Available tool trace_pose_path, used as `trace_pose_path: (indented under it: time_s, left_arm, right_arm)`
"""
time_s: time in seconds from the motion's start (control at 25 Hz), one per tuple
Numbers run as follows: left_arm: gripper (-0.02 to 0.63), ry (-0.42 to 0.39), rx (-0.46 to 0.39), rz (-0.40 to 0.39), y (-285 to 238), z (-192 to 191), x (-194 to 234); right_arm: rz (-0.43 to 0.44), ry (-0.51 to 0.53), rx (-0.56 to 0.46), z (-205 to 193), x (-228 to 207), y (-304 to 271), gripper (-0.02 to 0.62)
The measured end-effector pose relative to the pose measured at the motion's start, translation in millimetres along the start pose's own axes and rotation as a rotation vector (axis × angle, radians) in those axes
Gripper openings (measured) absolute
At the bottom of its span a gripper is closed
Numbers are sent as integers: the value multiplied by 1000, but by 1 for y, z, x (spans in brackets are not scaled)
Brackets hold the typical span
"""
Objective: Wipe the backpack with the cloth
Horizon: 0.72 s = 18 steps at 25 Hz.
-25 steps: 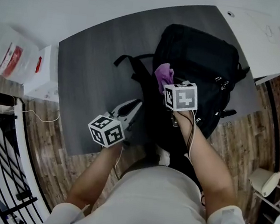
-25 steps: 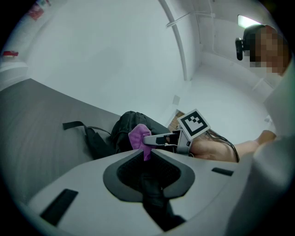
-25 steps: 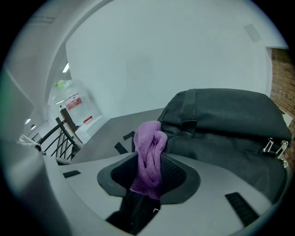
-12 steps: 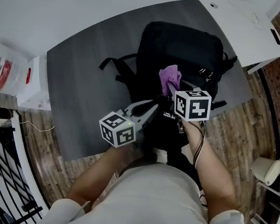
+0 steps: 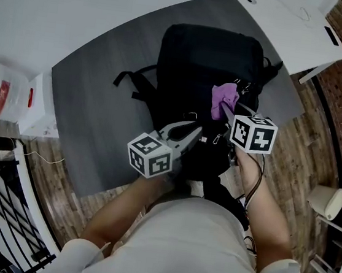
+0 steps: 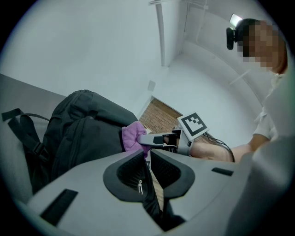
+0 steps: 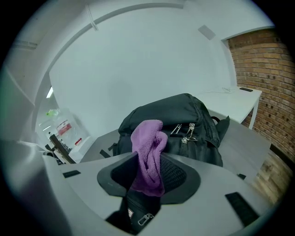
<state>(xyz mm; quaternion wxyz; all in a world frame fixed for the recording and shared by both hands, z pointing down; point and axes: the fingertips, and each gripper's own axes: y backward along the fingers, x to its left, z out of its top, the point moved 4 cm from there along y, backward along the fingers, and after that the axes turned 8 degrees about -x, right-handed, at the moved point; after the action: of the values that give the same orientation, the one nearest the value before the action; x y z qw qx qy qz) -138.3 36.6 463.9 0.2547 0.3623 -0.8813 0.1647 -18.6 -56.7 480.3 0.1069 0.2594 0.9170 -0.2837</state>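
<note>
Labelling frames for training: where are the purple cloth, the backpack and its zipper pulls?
purple cloth (image 7: 147, 143): right gripper view, its middle fold.
backpack (image 5: 199, 56): head view, its top panel.
zipper pulls (image 7: 188, 133): right gripper view, one metal pull.

The left gripper has its jaws nearly together, pinching a black fold of the backpack that carries a small zipper pull. Beyond it, the right gripper holds the purple cloth at the backpack's side, above the grey table.

pale shirt; grey left tool, checkered cube.
</note>
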Motion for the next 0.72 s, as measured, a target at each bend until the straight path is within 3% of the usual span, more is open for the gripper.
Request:
trace_pose_path:
  time_s: [0.56,0.72]
  left_arm:
    - [29,-2,28,-29,-19,-7,-10]
    - [29,3,45,-42,-25,-13,-15]
  right_arm:
    - [-80,-21,4,-11,-45,29,140]
    - [-145,-23,21,-19,-68,43,140]
